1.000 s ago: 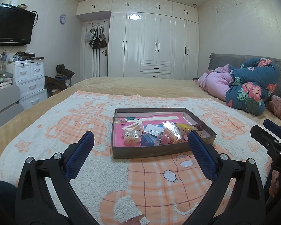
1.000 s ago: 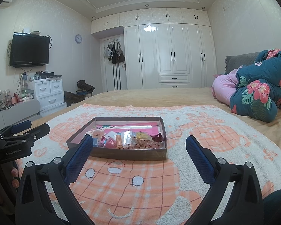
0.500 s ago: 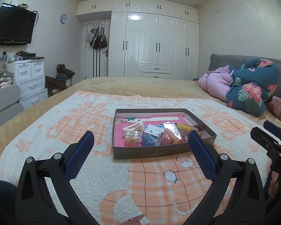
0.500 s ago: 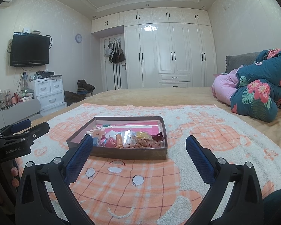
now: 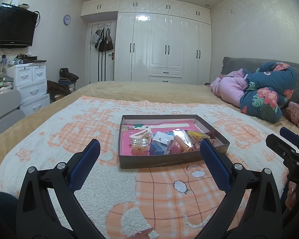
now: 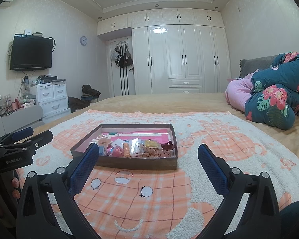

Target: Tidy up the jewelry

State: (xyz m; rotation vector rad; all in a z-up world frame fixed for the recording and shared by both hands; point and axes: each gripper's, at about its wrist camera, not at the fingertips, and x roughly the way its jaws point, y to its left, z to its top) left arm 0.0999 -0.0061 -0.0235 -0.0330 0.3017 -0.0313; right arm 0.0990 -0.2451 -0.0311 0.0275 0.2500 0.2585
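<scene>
The left gripper (image 5: 149, 149) has its two blue fingers (image 5: 85, 165) spread wide apart, with nothing between them; it hangs just above the blanket (image 5: 109, 189), near the front wall of the box (image 5: 159, 160); the right gripper (image 6: 148, 155) has its blue fingers (image 6: 212, 171) spread wide too, and it holds nothing; it is also low over the blanket, just in front of the box.

The box is flat and brown, with a pink bottom; it sits on the fluffy white and orange blanket on the bed (image 5: 149, 91); inside it lies the jewelry (image 5: 161, 141), a small heap of hair clips, a coiled orange band and little clear bags, mostly at the near end; behind the bed stands a big white wardrobe (image 5: 169, 45); a flowery quilt (image 5: 267, 93) is bunched up on the right.
</scene>
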